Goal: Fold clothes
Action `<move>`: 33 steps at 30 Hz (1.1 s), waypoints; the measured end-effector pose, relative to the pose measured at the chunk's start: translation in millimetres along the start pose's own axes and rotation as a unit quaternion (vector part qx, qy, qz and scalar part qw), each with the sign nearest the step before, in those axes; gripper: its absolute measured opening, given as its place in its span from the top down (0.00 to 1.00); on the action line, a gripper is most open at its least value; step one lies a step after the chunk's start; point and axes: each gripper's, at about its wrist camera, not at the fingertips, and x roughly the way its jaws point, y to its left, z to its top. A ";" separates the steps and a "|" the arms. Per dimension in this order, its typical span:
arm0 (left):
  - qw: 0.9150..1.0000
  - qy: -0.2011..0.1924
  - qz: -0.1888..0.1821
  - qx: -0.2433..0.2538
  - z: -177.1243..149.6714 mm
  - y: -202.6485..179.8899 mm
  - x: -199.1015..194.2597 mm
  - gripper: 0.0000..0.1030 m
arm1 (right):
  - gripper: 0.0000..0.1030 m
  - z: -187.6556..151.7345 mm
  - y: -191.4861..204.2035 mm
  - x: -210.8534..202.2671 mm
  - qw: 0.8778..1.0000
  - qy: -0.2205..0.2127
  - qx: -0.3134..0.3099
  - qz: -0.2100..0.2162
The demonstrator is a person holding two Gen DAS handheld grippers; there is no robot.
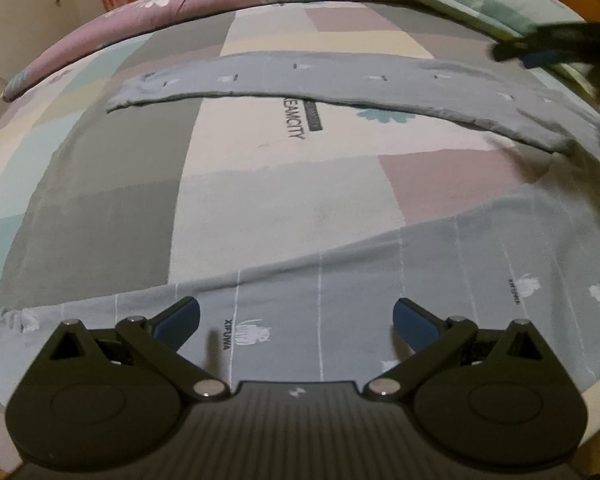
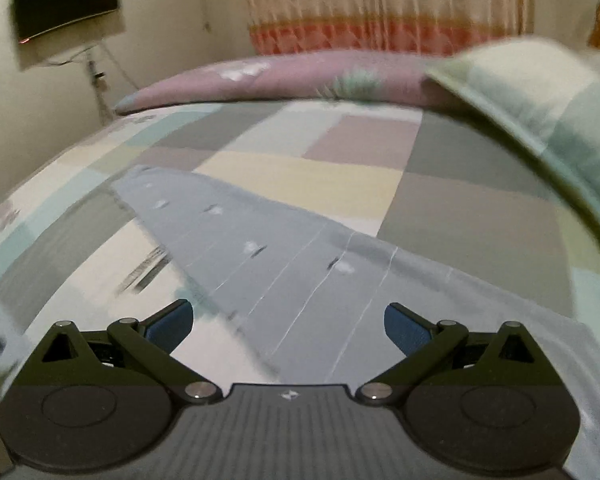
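Grey pyjama trousers (image 1: 420, 248) lie spread flat on the patchwork bed (image 1: 100, 208), legs apart. Left hand-held gripper (image 1: 296, 316) hovers over the near leg, jaws wide, gripping nothing. Right hand-held gripper (image 2: 288, 320) gapes empty above the far leg.

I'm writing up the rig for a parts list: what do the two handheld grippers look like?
Both match. The left gripper and right gripper have matte black ribbed bodies with a small white logo, two round black housings, black linkage arms on silver pivot pins, and blue pads on the jaws. No cables or sleeves show.
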 end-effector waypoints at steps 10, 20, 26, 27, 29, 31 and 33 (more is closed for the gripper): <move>1.000 0.018 -0.018 -0.019 -1.8 8.5 18.9 0.01 | 0.00 25.3 -35.4 115.4 0.999 0.022 -0.003 -0.030; 1.000 0.019 -0.003 -0.005 -5.7 2.9 5.3 0.01 | 0.00 35.1 -14.2 65.5 0.996 0.052 -0.032 -0.058; 0.999 0.023 -0.013 0.018 -15.2 -11.8 -5.9 0.01 | 0.00 -34.9 34.8 -28.1 0.988 0.103 -0.108 -0.046; 0.999 0.025 -0.015 0.021 -17.5 -15.8 -6.2 0.01 | 0.00 -51.6 41.8 -39.4 0.986 0.117 -0.113 -0.042; 0.999 0.033 -0.018 0.027 -21.4 -23.1 -6.5 0.01 | 0.00 -90.9 54.5 -60.0 0.983 0.135 -0.118 -0.043; 0.999 0.034 -0.017 0.036 -25.1 -31.0 -9.0 0.01 | 0.00 -127.7 65.2 -78.1 0.981 0.145 -0.120 -0.050; 0.998 0.027 -0.022 0.048 -28.9 -37.0 -13.5 0.01 | 0.00 -151.5 72.0 -88.5 0.981 0.144 -0.114 -0.055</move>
